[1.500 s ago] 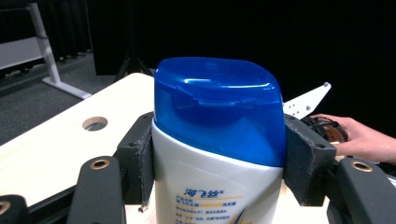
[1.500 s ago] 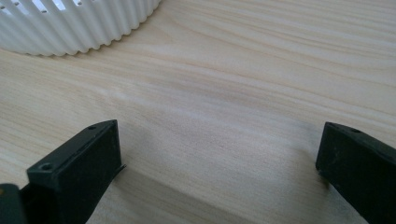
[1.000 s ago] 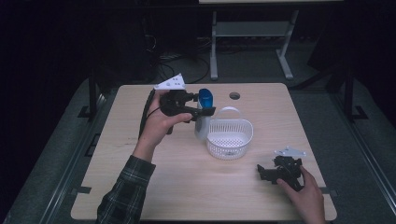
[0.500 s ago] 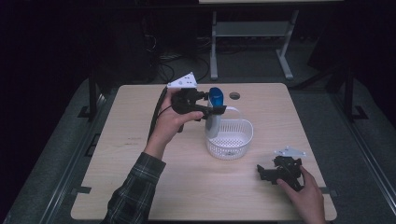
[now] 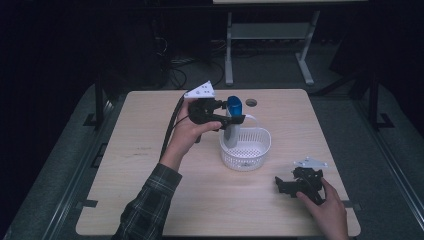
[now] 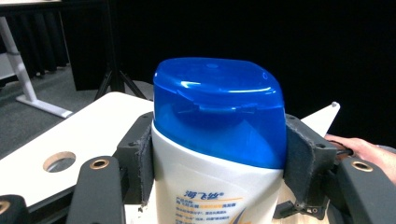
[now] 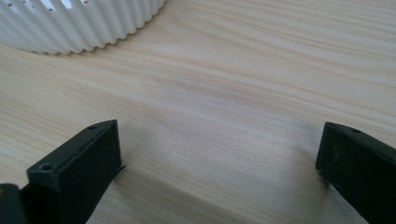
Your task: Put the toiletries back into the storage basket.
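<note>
A white bottle with a blue cap [image 5: 232, 123] [image 6: 218, 140] stands upright in my left gripper [image 5: 231, 119] [image 6: 219, 163], whose pads press on both its sides just below the cap. The bottle's lower end reaches down inside the white perforated basket [image 5: 257, 152] at the table's middle. Whether it touches the basket's floor is hidden. My right gripper [image 5: 285, 187] [image 7: 219, 172] rests low over the table near the front right, jaws wide open with bare wood between them. The basket's ribbed wall [image 7: 79, 23] lies ahead of it.
A round cable hole [image 5: 251, 102] [image 6: 59, 161] sits in the wooden table [image 5: 150, 200] behind the basket. A desk frame [image 5: 270, 45] stands on the dark floor beyond the table's far edge.
My left gripper has carried the bottle to the right and down, from beside the basket's left rim to inside it. The right gripper has stayed put.
</note>
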Demonstrator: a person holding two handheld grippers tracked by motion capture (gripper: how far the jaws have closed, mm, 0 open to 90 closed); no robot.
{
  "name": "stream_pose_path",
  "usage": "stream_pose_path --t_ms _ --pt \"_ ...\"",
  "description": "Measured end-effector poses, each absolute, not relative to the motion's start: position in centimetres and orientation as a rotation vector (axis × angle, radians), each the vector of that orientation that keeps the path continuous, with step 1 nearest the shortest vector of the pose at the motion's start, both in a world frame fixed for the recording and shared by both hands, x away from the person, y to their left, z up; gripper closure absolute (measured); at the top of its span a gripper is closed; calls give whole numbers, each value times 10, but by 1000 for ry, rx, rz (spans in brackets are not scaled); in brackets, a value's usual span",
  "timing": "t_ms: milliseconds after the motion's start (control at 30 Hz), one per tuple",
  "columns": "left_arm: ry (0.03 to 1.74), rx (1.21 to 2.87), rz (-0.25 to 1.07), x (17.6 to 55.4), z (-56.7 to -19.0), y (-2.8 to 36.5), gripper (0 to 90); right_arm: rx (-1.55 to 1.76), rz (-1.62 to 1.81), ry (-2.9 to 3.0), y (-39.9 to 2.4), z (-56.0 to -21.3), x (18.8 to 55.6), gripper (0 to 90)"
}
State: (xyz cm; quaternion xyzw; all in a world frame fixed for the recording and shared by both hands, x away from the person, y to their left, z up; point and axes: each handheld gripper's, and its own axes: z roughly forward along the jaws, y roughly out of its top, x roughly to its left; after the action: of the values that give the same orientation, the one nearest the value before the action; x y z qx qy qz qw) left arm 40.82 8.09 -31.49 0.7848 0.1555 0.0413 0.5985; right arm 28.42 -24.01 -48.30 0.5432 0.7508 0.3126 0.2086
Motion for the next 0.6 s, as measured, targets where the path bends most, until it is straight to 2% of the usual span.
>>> stream_pose_path --t_ms 600 --pt "372 1841 83 413 -348 82 361 1510 870 2091 -240 -483 284 0"
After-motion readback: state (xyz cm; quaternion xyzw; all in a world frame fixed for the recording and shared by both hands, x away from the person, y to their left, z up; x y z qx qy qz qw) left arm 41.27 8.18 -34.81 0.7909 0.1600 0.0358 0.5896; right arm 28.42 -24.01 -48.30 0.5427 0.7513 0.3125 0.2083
